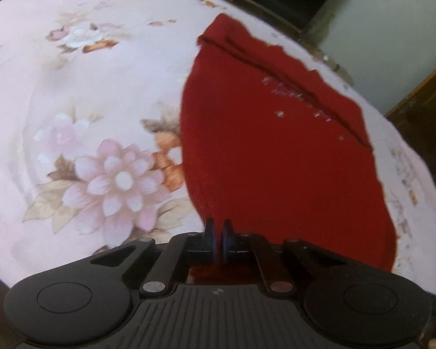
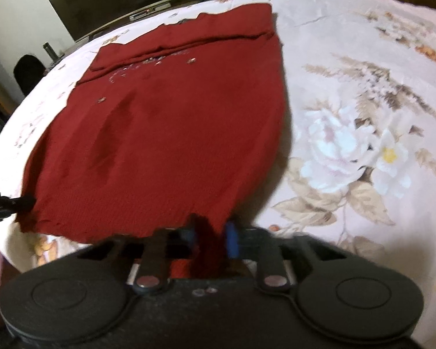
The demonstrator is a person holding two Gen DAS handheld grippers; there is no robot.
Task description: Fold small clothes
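Floral bedsheet (image 1: 107, 93) underneath, red garment (image 1: 276, 151) spread flat on it. Near hem pinched at both corners: left gripper (image 1: 218, 234) clamped shut on cloth, right gripper (image 2: 210, 232) likewise, both angled steeply downward. Best lifted evenly, carried toward far collar edge, kept taut.

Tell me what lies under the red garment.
The red garment lies spread on a floral bedsheet, which shows on all sides of it. The sheet's pattern directly beneath is covered. Both the left gripper and right gripper pinch its near edge.
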